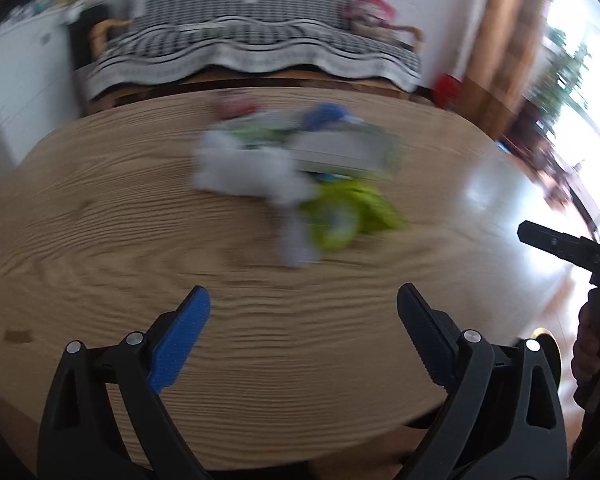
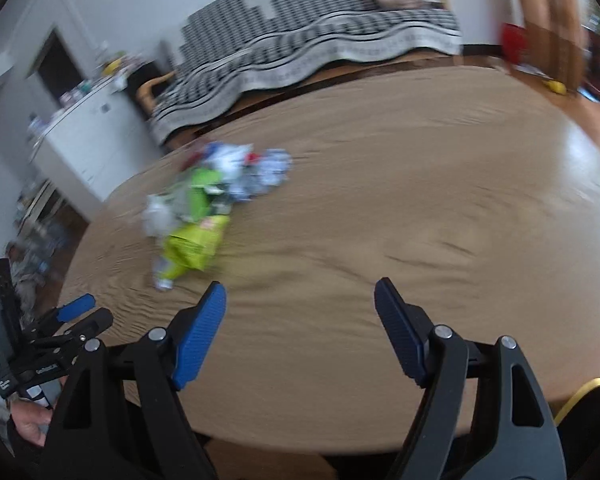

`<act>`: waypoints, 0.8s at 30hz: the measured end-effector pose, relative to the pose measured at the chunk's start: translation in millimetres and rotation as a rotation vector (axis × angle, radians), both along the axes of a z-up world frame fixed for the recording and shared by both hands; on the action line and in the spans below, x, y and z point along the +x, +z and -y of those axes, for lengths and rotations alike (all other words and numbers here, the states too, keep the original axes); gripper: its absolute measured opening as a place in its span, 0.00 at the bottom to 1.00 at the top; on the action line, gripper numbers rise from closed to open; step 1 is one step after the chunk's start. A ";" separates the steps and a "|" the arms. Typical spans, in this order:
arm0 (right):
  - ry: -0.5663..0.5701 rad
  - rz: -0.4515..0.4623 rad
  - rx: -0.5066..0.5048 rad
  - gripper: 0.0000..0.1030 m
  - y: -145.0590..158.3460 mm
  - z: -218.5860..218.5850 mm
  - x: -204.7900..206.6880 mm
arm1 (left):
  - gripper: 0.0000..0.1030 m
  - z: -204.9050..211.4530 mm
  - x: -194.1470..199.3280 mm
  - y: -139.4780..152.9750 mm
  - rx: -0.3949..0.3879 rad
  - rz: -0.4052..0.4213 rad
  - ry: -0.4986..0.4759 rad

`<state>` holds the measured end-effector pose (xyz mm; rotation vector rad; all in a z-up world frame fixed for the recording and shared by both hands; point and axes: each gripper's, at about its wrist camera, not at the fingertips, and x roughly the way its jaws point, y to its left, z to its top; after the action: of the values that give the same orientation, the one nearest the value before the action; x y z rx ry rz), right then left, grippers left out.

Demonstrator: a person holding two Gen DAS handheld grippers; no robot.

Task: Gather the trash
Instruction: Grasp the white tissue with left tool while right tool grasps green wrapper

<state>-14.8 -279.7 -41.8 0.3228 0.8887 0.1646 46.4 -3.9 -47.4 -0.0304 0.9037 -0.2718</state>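
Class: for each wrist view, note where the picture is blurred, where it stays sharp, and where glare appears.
Left wrist view: heap of crumpled wrappers smeared, left gripper sharp, glare at right on the oval wooden table. Right wrist view: heap blurred too, right gripper crisp, glare at table's right edge.

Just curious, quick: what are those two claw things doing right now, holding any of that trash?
Left gripper: open, fingers wide apart, holding nothing.
Right gripper: open, holding nothing; the trash pile lies untouched on the table.
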 end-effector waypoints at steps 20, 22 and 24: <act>0.161 -0.054 0.006 0.26 -20.4 -111.8 147.4 | 0.89 -35.3 90.1 -39.4 -0.078 -0.091 0.082; 0.177 -0.029 0.005 0.18 -14.3 -111.9 145.2 | 0.89 -28.4 98.6 -39.1 -0.064 -0.088 0.081; 0.182 0.006 -0.001 0.17 -5.5 -109.2 139.1 | 0.89 -23.8 102.1 -38.8 -0.069 -0.090 0.090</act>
<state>124.2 -170.4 -47.3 0.2402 0.9122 0.3334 148.5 19.9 -86.3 -0.1477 0.9797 -0.2189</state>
